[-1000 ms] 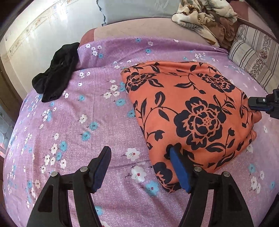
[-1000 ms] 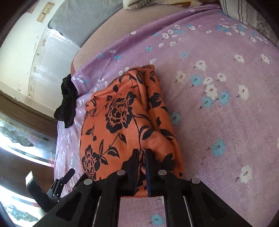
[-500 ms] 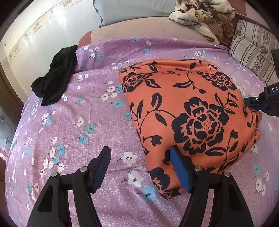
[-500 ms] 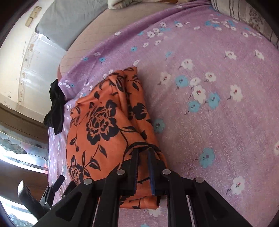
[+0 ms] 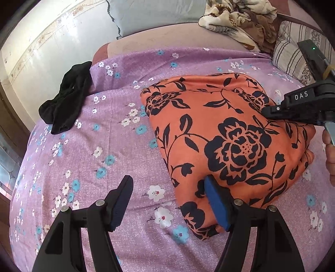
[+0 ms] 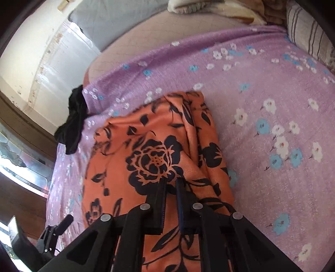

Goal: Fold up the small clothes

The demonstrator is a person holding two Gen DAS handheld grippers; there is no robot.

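Note:
An orange garment with black flowers [image 5: 226, 134] lies folded on the purple flowered bedsheet [image 5: 94, 150]. It also shows in the right wrist view [image 6: 146, 159]. My left gripper [image 5: 169, 198] is open at the garment's near left corner, its right finger touching the cloth edge. My right gripper [image 6: 170, 186] is over the garment with its fingers nearly together. Whether cloth is pinched between them I cannot tell. It shows in the left wrist view [image 5: 266, 112] above the garment's right side.
A black garment [image 5: 67, 98] lies at the bed's far left edge, also in the right wrist view [image 6: 73, 121]. A striped pillow [image 5: 293, 54] and a heap of patterned cloth [image 5: 236, 18] sit at the back right. A wall stands on the left.
The right gripper has moved from the garment's right edge inward over its top. The left gripper has stayed open at the near corner.

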